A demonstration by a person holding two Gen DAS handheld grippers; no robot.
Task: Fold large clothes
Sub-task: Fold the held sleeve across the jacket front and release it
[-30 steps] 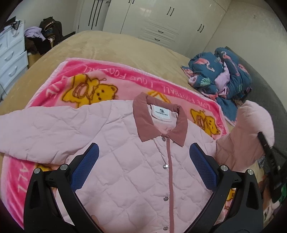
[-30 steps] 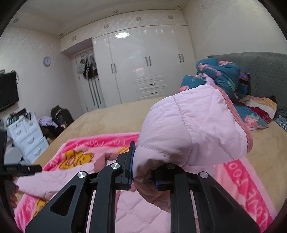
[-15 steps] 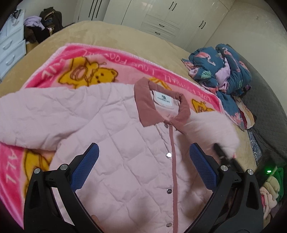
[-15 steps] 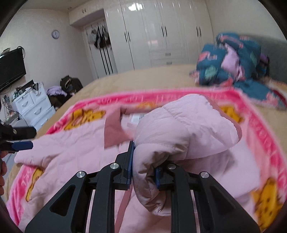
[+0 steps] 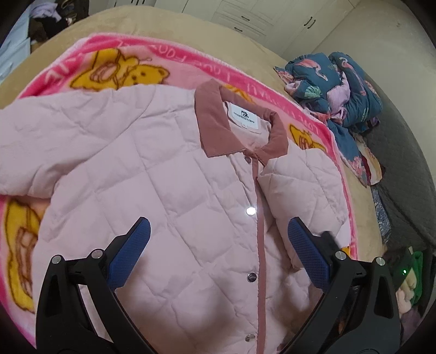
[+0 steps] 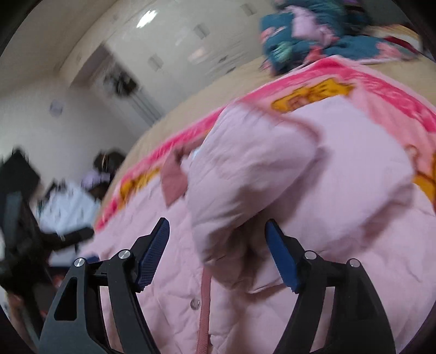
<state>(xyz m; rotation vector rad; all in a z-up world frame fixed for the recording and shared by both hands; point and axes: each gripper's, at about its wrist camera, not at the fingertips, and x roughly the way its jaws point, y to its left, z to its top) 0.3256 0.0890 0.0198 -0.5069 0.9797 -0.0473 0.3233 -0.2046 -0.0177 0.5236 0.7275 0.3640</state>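
Observation:
A pale pink quilted jacket (image 5: 163, 190) with a darker pink collar (image 5: 212, 119) lies front up on a pink cartoon blanket (image 5: 109, 62). Its right sleeve (image 5: 305, 185) is folded in over the chest beside the snap placket; the left sleeve (image 5: 54, 130) stretches out to the left. My left gripper (image 5: 218, 250) is open and empty above the jacket's chest. My right gripper (image 6: 218, 253) is open, its fingers either side of the folded sleeve (image 6: 259, 168), which rests on the jacket. That view is blurred.
The blanket lies on a tan bed (image 5: 163, 24). A heap of blue flamingo-print clothes (image 5: 340, 81) sits at the bed's far right. White wardrobes (image 5: 259, 13) stand behind. A drawer unit and dark bags (image 5: 49, 16) are at the far left.
My right gripper carried the right sleeve down and across onto the jacket's chest, then opened and let it go. My left gripper stayed open above the jacket.

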